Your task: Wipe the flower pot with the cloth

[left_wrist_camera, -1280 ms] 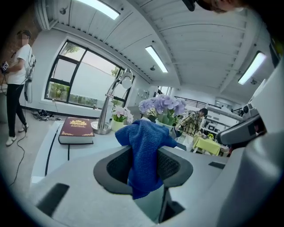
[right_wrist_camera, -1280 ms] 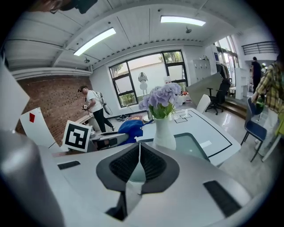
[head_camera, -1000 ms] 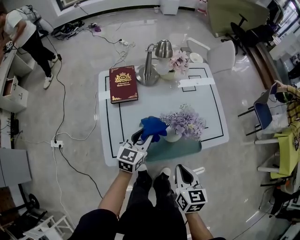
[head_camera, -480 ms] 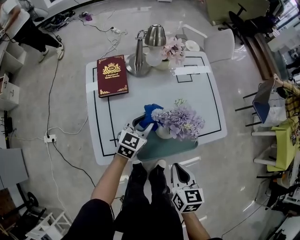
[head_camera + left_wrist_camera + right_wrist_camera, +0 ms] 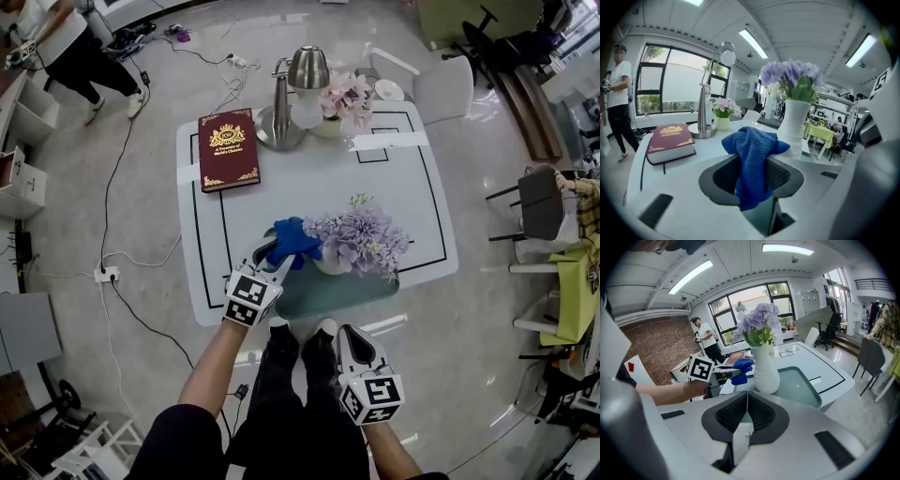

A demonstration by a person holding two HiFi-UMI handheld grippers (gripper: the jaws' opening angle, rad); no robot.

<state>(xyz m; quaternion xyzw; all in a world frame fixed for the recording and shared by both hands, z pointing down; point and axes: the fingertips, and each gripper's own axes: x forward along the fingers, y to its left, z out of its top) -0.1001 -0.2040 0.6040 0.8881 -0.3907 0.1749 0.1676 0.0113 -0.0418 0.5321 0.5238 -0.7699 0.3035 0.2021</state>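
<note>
A white flower pot [image 5: 331,262] with purple flowers [image 5: 361,240] stands on a teal mat [image 5: 337,291] near the table's front edge; it also shows as a tall white vase [image 5: 794,123] [image 5: 765,367]. My left gripper [image 5: 269,269] [image 5: 753,173] is shut on a blue cloth [image 5: 293,240] [image 5: 753,159] [image 5: 740,369], just left of the pot, not clearly touching it. My right gripper [image 5: 352,348] [image 5: 746,414] is shut and empty, held low off the table's front edge.
A maroon book [image 5: 226,149] lies at the table's back left. A metal lamp [image 5: 292,97] and a small pot of pink flowers [image 5: 343,101] stand at the back. A white chair [image 5: 436,89] sits beyond the table; a person [image 5: 66,47] stands far left.
My left gripper with the cloth has drawn back a little to the left of the pot. The view has shifted slightly; the right gripper stays low.
</note>
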